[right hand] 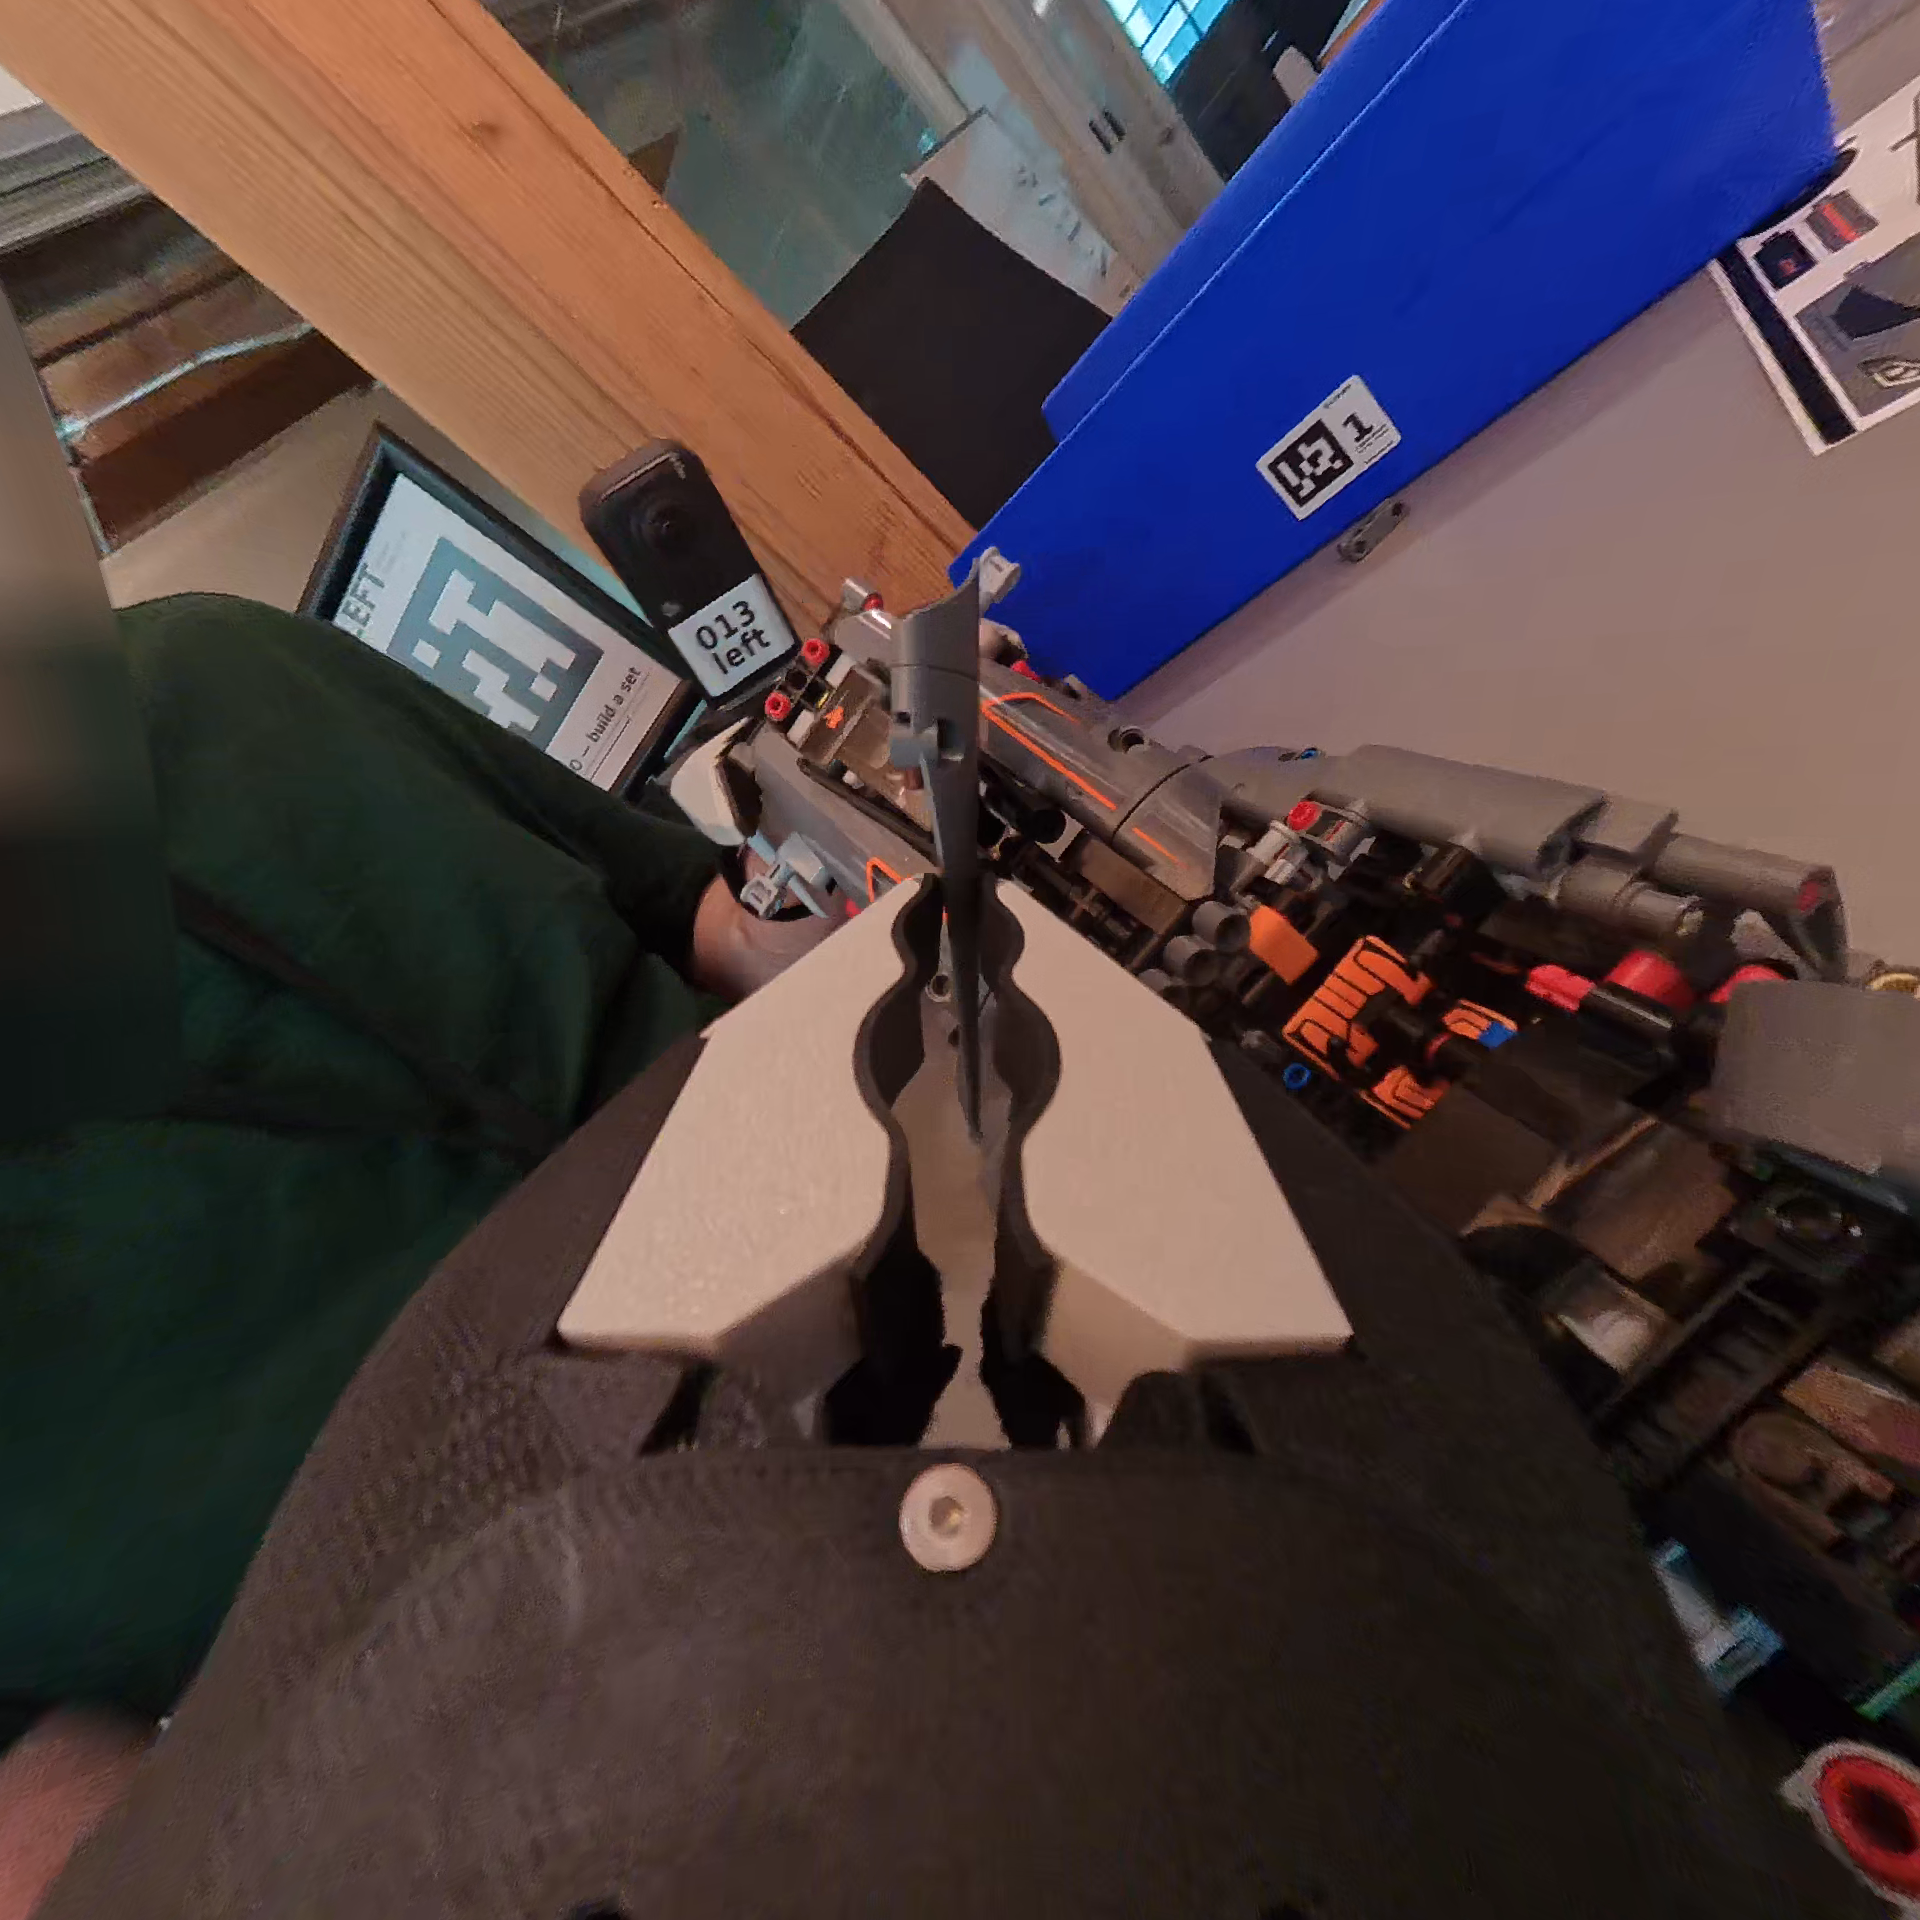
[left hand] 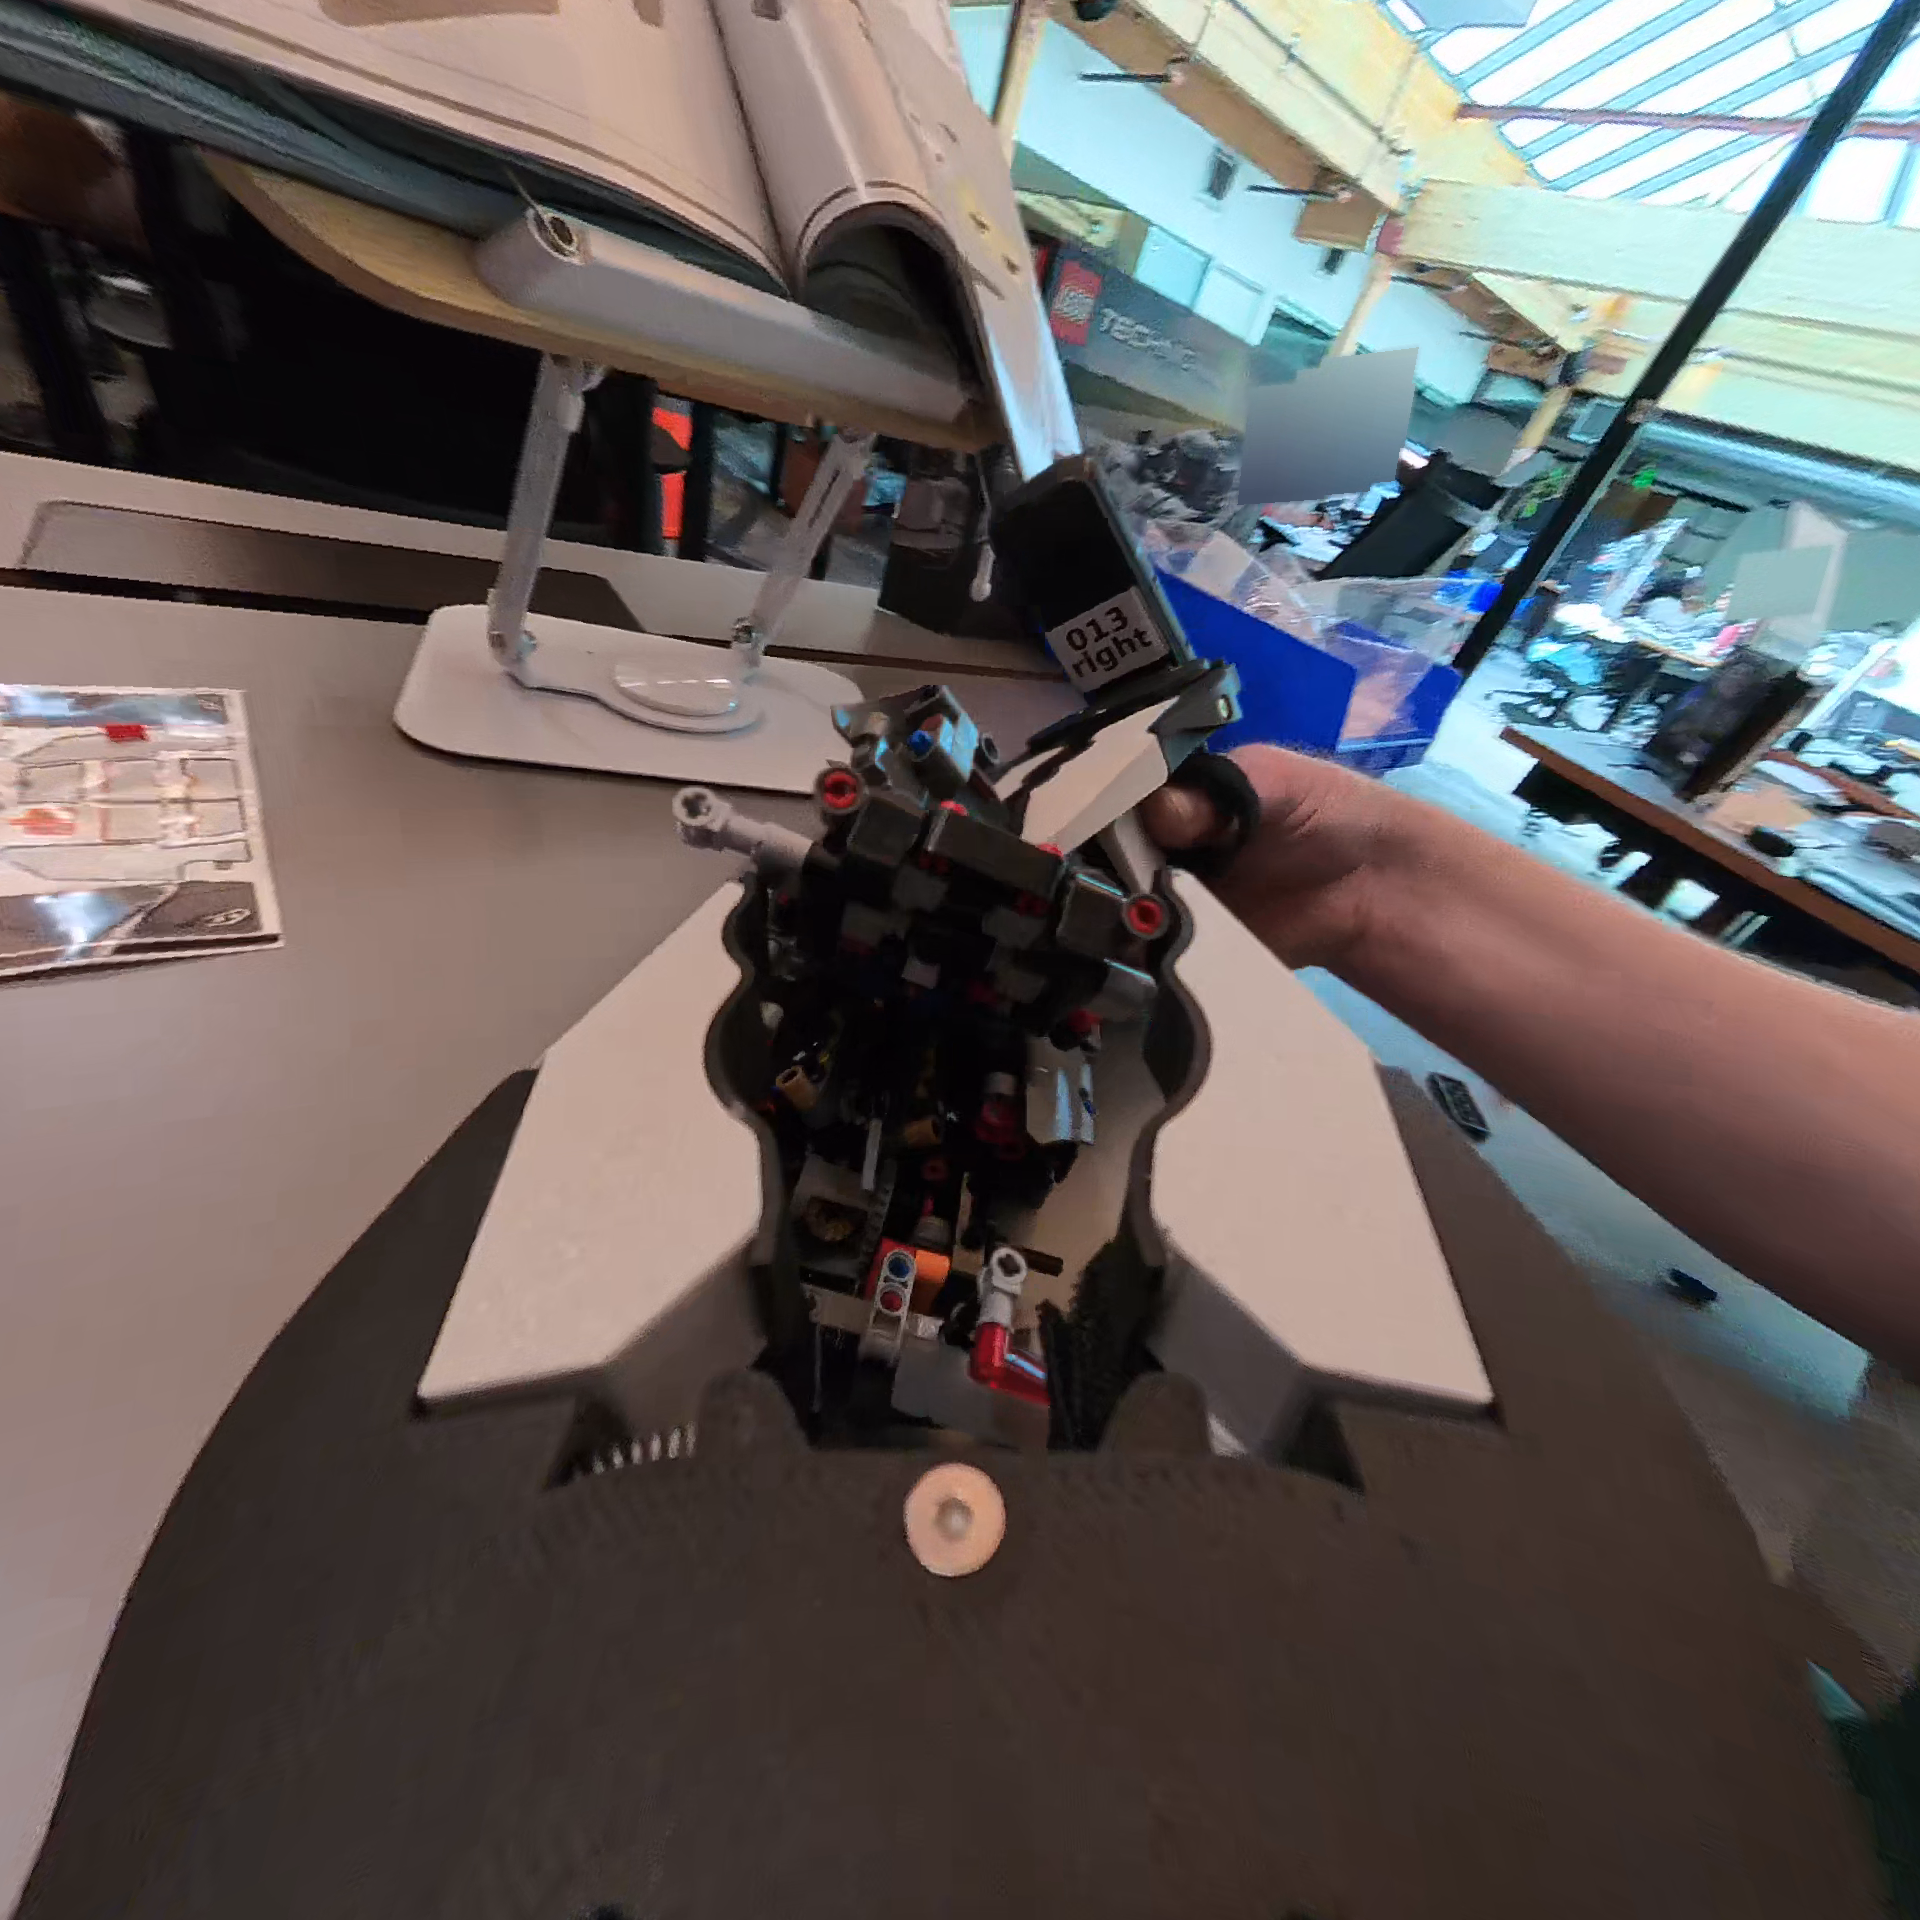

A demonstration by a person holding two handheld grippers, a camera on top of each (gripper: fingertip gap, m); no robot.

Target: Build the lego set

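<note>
The lego model (left hand: 935, 1039), a long dark grey car chassis with red, blue and orange parts, sits lengthwise between the fingers of my left gripper (left hand: 956, 914), which is shut on it above the grey table (left hand: 312, 1091). In the right wrist view the model (right hand: 1351, 935) runs from centre to right, and the left gripper (right hand: 727, 800) holds its near end. My right gripper (right hand: 961, 899) is shut on a thin dark grey panel piece (right hand: 951, 790), seen edge-on and touching the model's top. The right gripper (left hand: 1039, 821) also shows at the model's far end.
An open instruction book (left hand: 623, 156) rests on a white stand (left hand: 623, 707) at the back. A sticker sheet (left hand: 125, 821) lies at the left. A blue bin (right hand: 1403, 312) stands behind the model. A small black piece (left hand: 1460, 1101) lies at the right. A green sleeve (right hand: 364, 935) is at the left. Across from one pair of fingers to the other is roughly 5 cm.
</note>
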